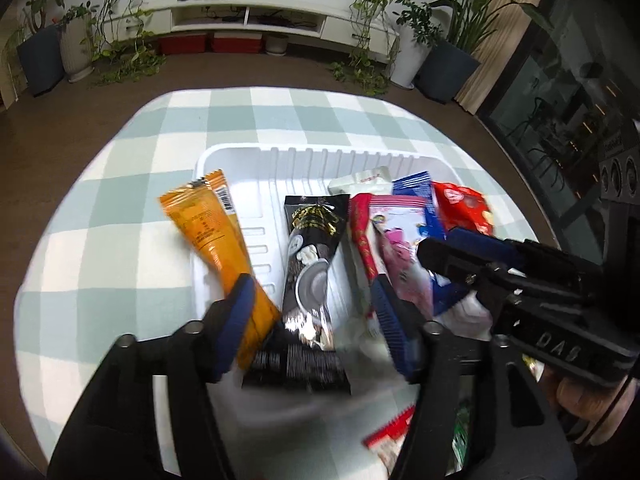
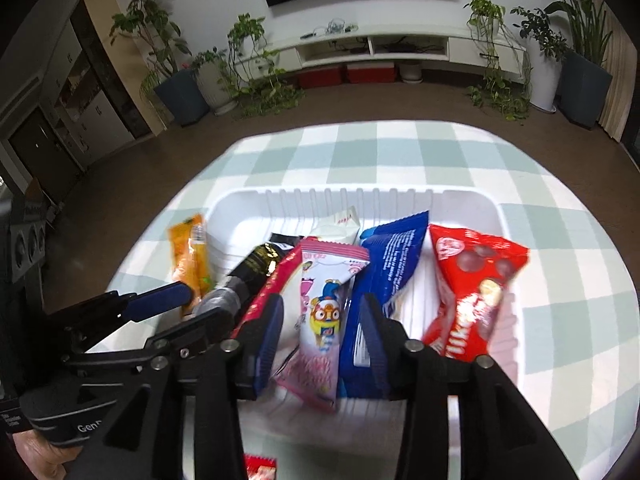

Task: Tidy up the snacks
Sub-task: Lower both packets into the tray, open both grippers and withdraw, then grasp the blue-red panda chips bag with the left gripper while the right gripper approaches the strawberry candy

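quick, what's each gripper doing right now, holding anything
Left gripper: open, jaws either side of the black snack packet, not pressing on it.
Right gripper: open, the pink cartoon snack packet between its jaws, not gripped.

Two wrist views, close, angled down, sharing white tray [image 1: 240, 152]

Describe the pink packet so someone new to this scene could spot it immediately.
Find the white tray on the checked tablecloth. Among the snacks, the pink packet lies left of the blue packet. Only it shows a cartoon penguin.
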Action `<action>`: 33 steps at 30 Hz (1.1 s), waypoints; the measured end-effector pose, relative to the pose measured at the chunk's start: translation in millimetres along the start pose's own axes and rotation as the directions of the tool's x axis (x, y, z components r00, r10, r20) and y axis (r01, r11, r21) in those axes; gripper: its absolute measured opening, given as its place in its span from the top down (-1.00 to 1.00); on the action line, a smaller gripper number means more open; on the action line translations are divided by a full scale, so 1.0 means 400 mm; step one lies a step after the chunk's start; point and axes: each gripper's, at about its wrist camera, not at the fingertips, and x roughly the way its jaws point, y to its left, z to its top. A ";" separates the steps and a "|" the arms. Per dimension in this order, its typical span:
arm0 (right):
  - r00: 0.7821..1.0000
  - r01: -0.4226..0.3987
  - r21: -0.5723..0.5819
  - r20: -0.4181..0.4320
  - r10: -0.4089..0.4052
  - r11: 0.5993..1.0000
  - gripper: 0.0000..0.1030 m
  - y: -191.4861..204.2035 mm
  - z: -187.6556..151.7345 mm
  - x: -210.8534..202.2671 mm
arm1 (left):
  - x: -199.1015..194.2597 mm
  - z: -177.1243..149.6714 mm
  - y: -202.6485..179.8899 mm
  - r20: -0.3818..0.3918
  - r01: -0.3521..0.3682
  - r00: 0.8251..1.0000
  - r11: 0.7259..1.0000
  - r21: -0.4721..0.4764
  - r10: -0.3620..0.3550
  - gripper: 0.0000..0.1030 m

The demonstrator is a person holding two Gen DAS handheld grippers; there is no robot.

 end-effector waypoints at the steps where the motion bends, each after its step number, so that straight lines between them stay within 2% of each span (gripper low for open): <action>1: 1.000 -0.006 0.000 0.013 0.006 1.000 0.08 0.002 -0.003 -0.019 | -0.020 -0.006 -0.002 0.011 0.000 1.000 1.000 0.002 0.000 -0.36; 2: 0.999 -0.015 -0.001 0.033 0.015 1.000 -0.01 0.004 -0.010 -0.049 | -0.046 -0.014 -0.001 0.026 0.000 1.000 1.000 0.002 0.000 -0.42; 4: 0.997 -0.035 0.008 0.065 0.035 0.999 -0.23 0.007 -0.024 -0.100 | -0.095 -0.033 0.006 0.048 -0.002 0.999 1.000 -0.018 0.003 -0.66; 6: 0.993 -0.072 0.022 0.097 0.069 0.997 -0.51 0.010 -0.046 -0.155 | -0.152 -0.064 0.019 0.080 -0.002 0.997 0.999 -0.054 0.007 -0.81; 9: 0.982 -0.125 0.026 0.143 0.120 0.992 -0.73 0.018 -0.106 -0.233 | -0.224 -0.128 0.033 0.115 -0.029 0.993 0.996 -0.079 0.038 -0.91; 15: 0.972 -0.176 0.039 0.165 0.167 0.984 -0.79 0.027 -0.289 -0.329 | -0.312 -0.310 0.059 0.120 -0.087 0.987 0.979 -0.182 0.110 -0.94; 21: 0.981 -0.141 0.090 0.144 0.128 0.986 -0.79 0.016 -0.482 -0.363 | -0.284 -0.444 0.035 0.034 -0.134 0.989 0.971 -0.197 0.143 -0.94; 25: 0.985 -0.124 0.111 0.134 0.109 0.986 -0.79 0.001 -0.552 -0.379 | -0.249 -0.465 0.027 0.000 -0.160 0.986 0.963 -0.217 0.164 -0.94; 33: 0.982 -0.132 0.137 0.150 0.111 0.982 -0.79 -0.004 -0.582 -0.395 | -0.186 -0.426 0.006 -0.050 -0.261 0.965 0.945 -0.196 0.256 -0.94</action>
